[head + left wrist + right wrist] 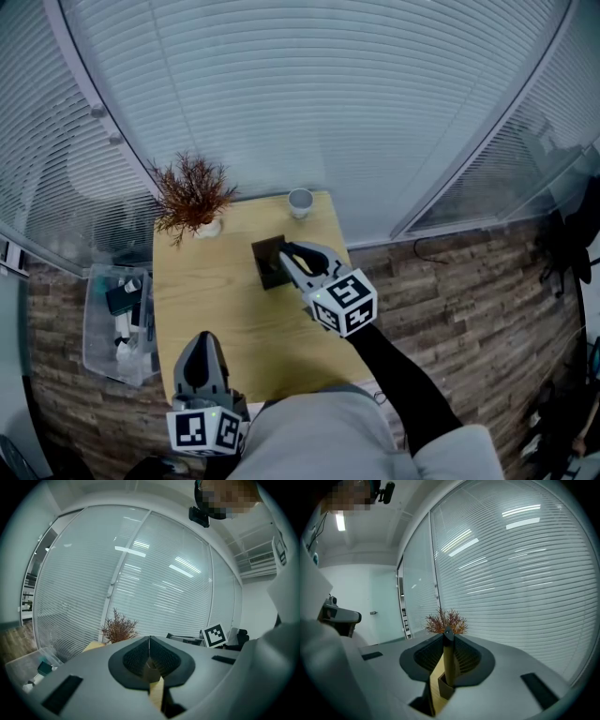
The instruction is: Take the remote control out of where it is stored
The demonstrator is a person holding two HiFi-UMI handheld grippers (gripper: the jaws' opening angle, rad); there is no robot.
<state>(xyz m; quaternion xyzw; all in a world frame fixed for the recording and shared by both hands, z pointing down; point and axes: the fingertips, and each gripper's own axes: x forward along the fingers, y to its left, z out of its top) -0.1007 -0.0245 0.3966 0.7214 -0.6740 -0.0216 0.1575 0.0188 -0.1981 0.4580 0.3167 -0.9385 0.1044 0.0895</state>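
Right claw (448, 637) pinches the remote control (448, 663), a thin dark slab seen edge-on and standing upright between the two ribbed pads (465, 656). The remote's lower end sits in the mouth of a small dark box-shaped holder (444, 690), so it is not clear of the holder yet. In the head view this claw (286, 255) reaches over the same dark square holder (266, 267), which stands near the middle of a light wooden table (206, 300).

Left claw (149, 641) is pressed together with nothing between its pads. It hangs over the table's near left corner (200, 345), well apart from the holder.

At the table's far left stands a small white pot (207, 228) holding a dried reddish-brown plant (192, 192). A small pale cup (300, 201) sits at the far edge, just beyond the holder; what is inside it cannot be made out.

On the floor to the left of the table lies a clear plastic bin (97, 337) with several dark and white items in it, too small to name. White slatted blinds (309, 94) run behind the table.
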